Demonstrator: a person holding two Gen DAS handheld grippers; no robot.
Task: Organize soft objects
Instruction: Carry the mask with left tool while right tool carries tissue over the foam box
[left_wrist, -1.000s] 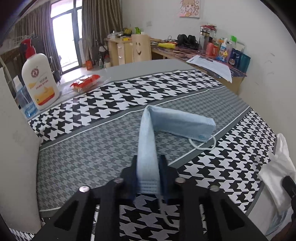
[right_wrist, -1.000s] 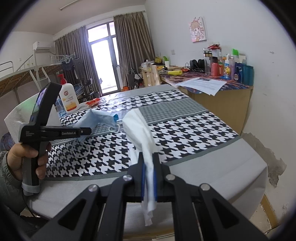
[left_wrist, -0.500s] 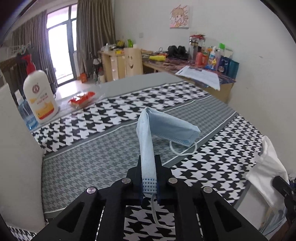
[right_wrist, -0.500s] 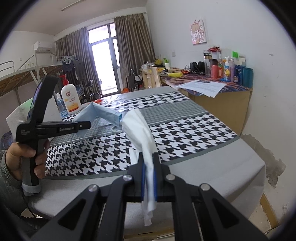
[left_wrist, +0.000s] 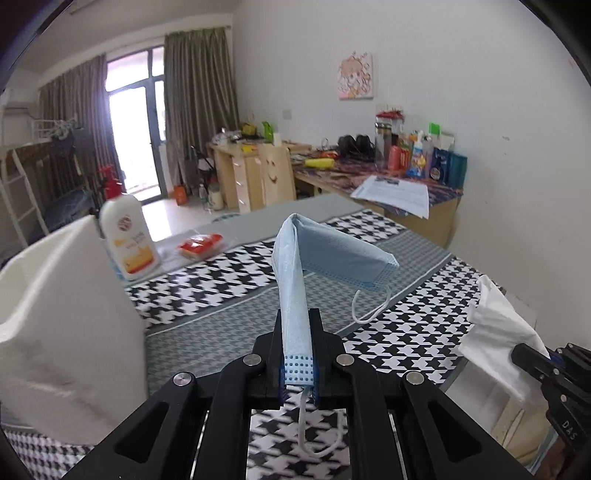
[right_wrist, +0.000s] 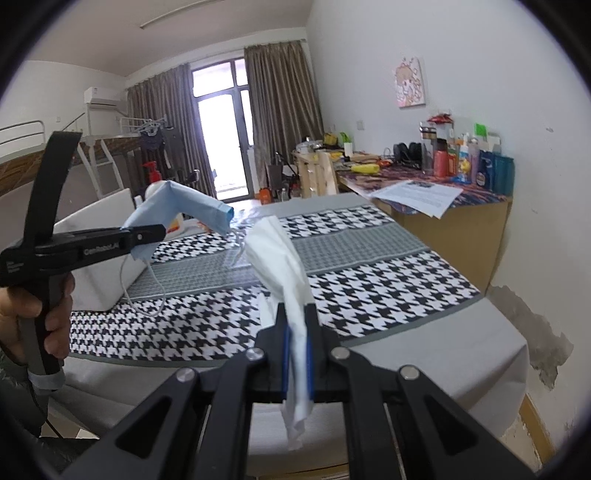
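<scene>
Daylight glares through the balcony door (right_wrist: 221, 144) (fisheye-bent, dark corners), nearest edges softly blurred.

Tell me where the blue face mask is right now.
The blue face mask is clamped in the left tool, lifted off the houndstooth table, its free end drooping right; the white bin stands to its left.

— Can you read anything on the gear in your hands?
— The side of your left gripper (right_wrist: 159, 232) carries white lettering that looks like "GenRobot.AI"; the smaller print further back is too small to read. Your right gripper (left_wrist: 524, 356) shows "DAS" at the frame's edge, where the word is cut off.
— And the bottle (left_wrist: 127, 236), the papers (left_wrist: 395, 190)?
— Both carry print, but none you could read.
</scene>
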